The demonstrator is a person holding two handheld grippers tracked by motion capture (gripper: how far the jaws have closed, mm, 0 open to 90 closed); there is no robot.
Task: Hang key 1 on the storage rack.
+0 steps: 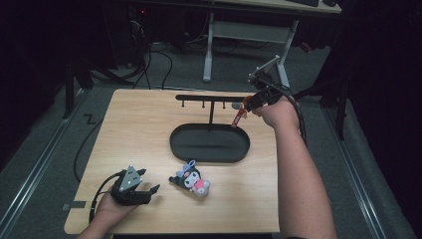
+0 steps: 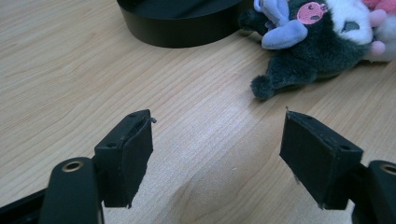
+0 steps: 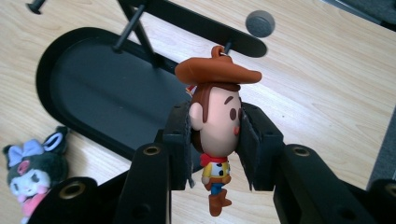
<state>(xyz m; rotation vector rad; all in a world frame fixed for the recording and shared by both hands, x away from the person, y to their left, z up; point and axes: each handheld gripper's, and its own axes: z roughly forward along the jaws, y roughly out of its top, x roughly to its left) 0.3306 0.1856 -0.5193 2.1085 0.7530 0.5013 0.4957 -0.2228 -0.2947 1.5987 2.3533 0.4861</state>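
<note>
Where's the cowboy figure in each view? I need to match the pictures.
High view: cowboy figure upper right of the table, in the right gripper, at the rack's right end.
Left gripper view: not in it; the plush lies top right.
Right gripper view: centre, its head clamped between the jaws, hat loop at the rack's end peg.
Shared landmark: the black oval tray.
</note>
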